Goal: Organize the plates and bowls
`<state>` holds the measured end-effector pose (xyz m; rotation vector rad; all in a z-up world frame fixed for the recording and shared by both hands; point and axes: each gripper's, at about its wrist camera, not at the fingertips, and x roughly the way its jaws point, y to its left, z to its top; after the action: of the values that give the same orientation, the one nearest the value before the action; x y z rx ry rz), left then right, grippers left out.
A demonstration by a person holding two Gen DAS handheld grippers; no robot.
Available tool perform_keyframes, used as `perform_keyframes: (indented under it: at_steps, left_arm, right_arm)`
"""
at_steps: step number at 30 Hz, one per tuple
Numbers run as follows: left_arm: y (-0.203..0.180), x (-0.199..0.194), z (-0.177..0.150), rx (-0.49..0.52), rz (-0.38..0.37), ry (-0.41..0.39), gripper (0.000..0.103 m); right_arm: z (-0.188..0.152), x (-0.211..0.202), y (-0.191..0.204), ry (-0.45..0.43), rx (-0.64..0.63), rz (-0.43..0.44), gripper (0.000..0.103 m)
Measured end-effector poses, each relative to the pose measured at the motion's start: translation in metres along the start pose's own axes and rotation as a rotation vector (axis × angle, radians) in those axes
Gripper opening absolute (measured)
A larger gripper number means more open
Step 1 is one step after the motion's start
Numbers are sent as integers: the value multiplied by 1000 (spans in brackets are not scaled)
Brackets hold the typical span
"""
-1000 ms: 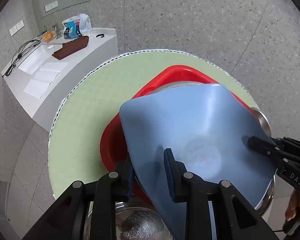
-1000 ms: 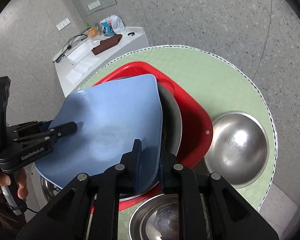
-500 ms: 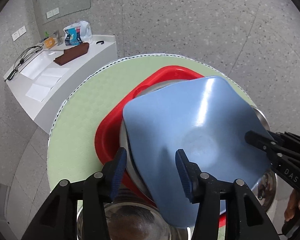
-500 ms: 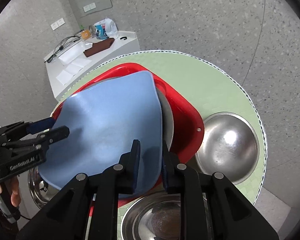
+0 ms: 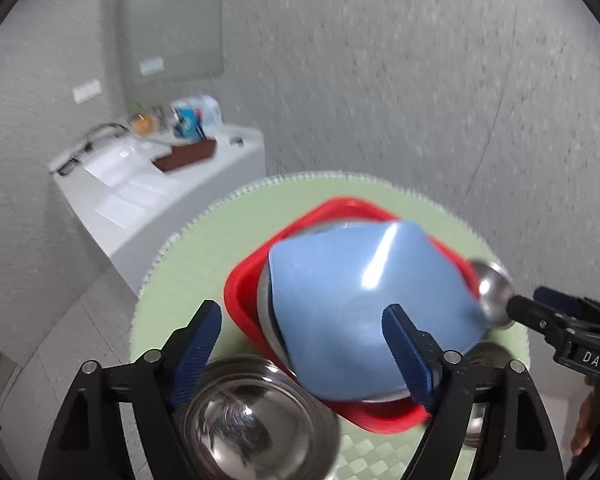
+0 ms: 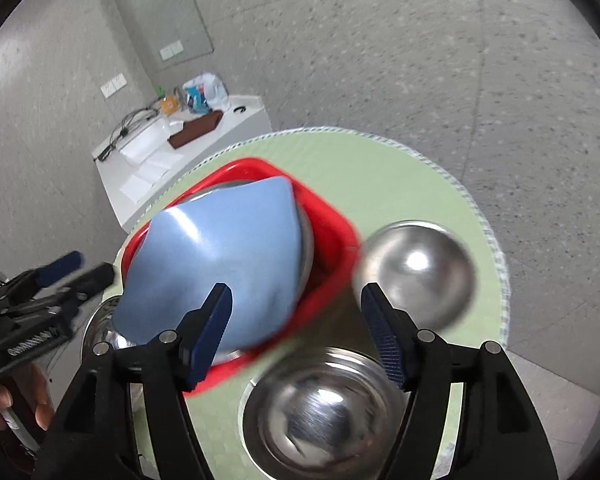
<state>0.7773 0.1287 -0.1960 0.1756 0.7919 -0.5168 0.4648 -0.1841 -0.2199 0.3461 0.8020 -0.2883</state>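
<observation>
A light blue square plate (image 5: 364,300) lies face down on a steel plate (image 5: 265,312) inside a red square tray (image 5: 244,304); it also shows in the right wrist view (image 6: 216,264). My left gripper (image 5: 302,344) is open and empty, raised above the plate's near edge. My right gripper (image 6: 296,332) is open and empty, above the red tray (image 6: 332,268). An upside-down steel bowl (image 6: 416,272) sits right of the tray. An upright steel bowl (image 6: 324,412) sits below my right gripper, another (image 5: 256,424) below my left.
The dishes rest on a round green table (image 5: 188,264), whose rim shows in the right wrist view (image 6: 380,168). A white counter (image 5: 148,192) with papers, a brown box and packets stands behind it. Grey speckled floor surrounds the table.
Both grippers have opened and let go of the blue plate, which now rests on the stack in the red tray. Both grippers have pulled back and up.
</observation>
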Motion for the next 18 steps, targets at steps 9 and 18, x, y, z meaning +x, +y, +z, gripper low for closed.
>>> perform_keyframes:
  at_steps: [9,18]
  left_arm:
    - [-77,-40,-65,-132,88,-31,87]
    - [-145,-36,-103,-284,178,20,89]
  right_arm:
    - [-32,-29,-51,20,-108,58,73]
    - [-49,-12,-80,78,-166,148,73]
